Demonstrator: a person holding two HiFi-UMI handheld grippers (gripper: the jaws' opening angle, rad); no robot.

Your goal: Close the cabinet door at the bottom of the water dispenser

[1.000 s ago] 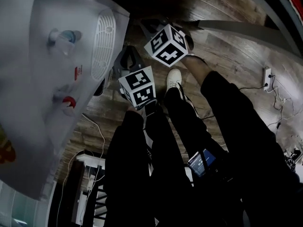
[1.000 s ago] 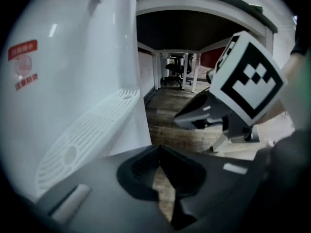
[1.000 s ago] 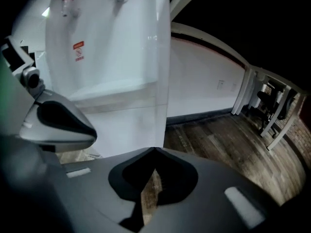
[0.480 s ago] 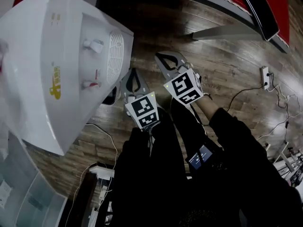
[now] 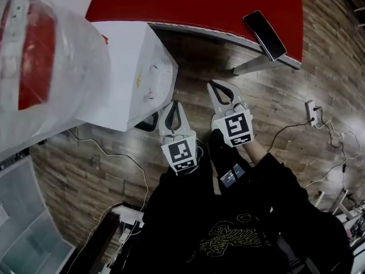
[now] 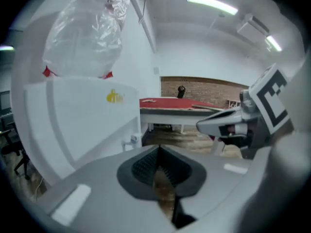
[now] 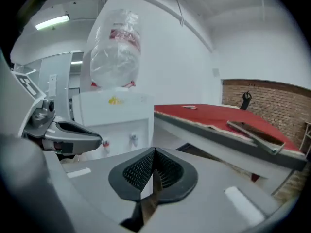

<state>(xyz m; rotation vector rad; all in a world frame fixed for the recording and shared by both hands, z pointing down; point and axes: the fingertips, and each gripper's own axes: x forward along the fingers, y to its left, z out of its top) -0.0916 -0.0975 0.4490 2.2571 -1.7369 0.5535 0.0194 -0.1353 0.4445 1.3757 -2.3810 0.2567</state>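
The white water dispenser [image 5: 134, 79] stands at the upper left with a clear bottle [image 5: 40, 67] on top. Its cabinet door is hidden from every view; only the upper front with the taps [image 6: 131, 141] shows. My left gripper [image 5: 174, 104] is shut and empty, held in the air just right of the dispenser's front. My right gripper [image 5: 215, 84] is also shut and empty, beside it and further right. The left gripper [image 6: 158, 148] view faces the dispenser's top half. In the right gripper [image 7: 154, 150] view the dispenser [image 7: 121, 115] stands behind the left gripper's body [image 7: 63, 132].
A red-topped table [image 5: 199, 7] stands behind the dispenser with a phone [image 5: 265, 34] on it. A power strip [image 5: 311, 112] and cables [image 5: 114, 153] lie on the wooden floor. A low dark stand [image 5: 108, 238] is at the lower left.
Both grippers have risen from low beside the dispenser's base to about tap height, staying shut. The head view has lifted, and the dispenser's top and the red table have come into sight.
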